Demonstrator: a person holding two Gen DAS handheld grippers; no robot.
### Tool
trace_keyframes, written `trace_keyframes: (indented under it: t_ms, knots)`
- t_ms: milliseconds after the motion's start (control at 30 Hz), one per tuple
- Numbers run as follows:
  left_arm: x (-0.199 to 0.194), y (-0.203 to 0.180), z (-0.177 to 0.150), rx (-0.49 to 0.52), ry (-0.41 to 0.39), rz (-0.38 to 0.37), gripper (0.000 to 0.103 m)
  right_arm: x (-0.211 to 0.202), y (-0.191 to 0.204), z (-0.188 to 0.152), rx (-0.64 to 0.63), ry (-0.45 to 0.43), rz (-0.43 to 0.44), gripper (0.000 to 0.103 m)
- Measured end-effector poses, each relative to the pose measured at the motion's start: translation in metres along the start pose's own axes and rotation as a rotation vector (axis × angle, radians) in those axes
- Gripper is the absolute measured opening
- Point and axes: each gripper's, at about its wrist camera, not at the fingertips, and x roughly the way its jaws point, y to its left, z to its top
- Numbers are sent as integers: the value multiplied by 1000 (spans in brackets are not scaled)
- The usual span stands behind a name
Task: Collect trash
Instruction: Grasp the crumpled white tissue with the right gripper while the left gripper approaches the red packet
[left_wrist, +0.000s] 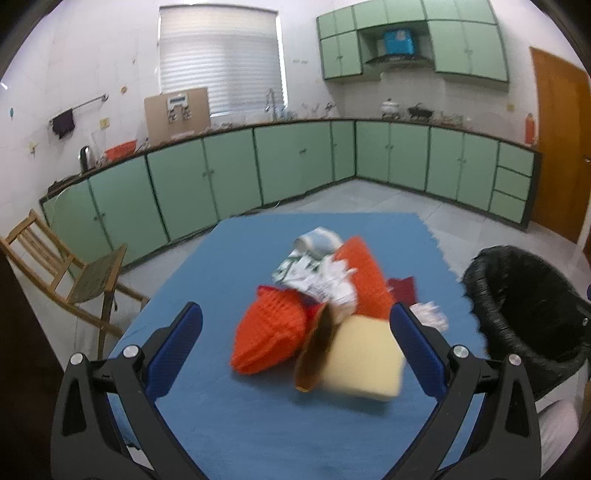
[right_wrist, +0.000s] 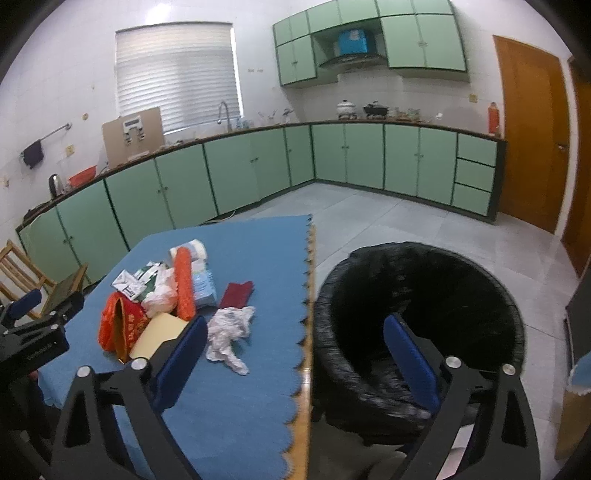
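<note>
A heap of trash sits on the blue foam mat (left_wrist: 229, 417), whose right edge is cut in jigsaw teeth over a wooden table edge. The left gripper (left_wrist: 295, 325) hangs just short of the heap with its blue-padded fingers spread wide and nothing between them. Nearest it lie a ribbed orange net (left_wrist: 271, 332), soft and puffy, and a flat pale-yellow card (left_wrist: 360, 363) with square corners, a brown-lined red packet (right_wrist: 127, 326) standing between the two. Behind are crumpled white printed wrappers (left_wrist: 325, 280), a long orange mesh sleeve (right_wrist: 184, 282), a small dark red rectangle (right_wrist: 237, 294) and a roll-like white bundle at the far end. A wrinkled white plastic bag (right_wrist: 229, 334) lies apart, nearer the mat's toothed edge. The right gripper (right_wrist: 293, 334) is also spread open and empty, one finger over the mat, the other over the bin (right_wrist: 424, 306), a round tub lined with a glossy, creased black bag, standing on the floor just beside the table's right edge.
</note>
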Motion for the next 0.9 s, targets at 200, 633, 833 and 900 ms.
trace_keyframes:
  t_ms: [200,633,833,900]
  knots:
    - [21,14,-10,8,21,14,98,45,26,-3,-47,43,50,85]
    - [49,18,-23,24,14,-8,98,134,55,-28,-95,214,136,61]
    - [56,19,-26,19,34,-15,98,153,61,-36,-105,262,168,51]
    - [57,18,-27,13,39,-25,98,157,65,-39,-110,287,199,45]
